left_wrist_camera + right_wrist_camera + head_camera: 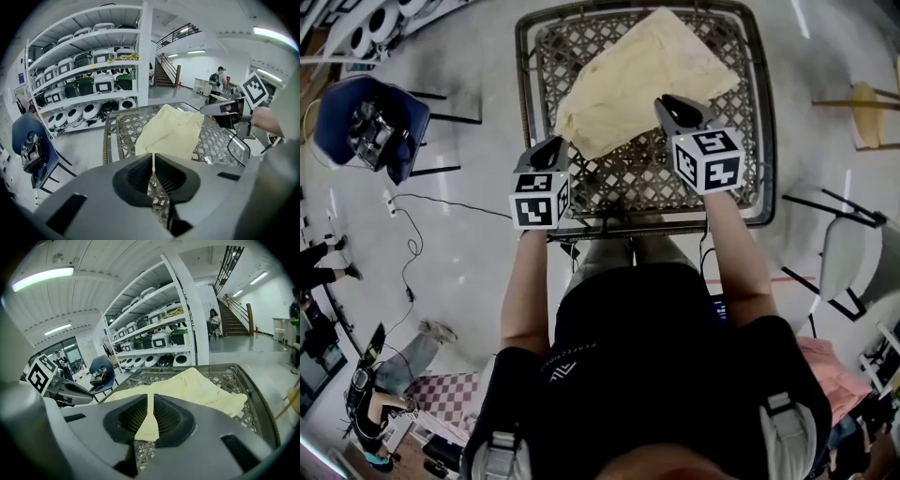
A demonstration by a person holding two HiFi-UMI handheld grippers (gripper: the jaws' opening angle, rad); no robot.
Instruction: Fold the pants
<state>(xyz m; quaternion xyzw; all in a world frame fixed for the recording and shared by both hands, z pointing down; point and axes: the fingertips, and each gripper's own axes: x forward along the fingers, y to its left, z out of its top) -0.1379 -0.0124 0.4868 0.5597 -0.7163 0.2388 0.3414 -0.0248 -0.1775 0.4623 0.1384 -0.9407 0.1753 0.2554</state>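
A: Gripping anything, those two?
B: Yes. The left gripper (553, 145) and right gripper (670, 105) each clamp the near edge of the pants (637, 80), which lie across the table's (733, 202) far-right part, likely to carry that edge over for a fold.

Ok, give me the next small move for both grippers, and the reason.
Probably lift both together and carry the near edge toward the far side. The left gripper and right gripper are each shut on the near edge of the pants, which lie rumpled and skewed on the lattice table.
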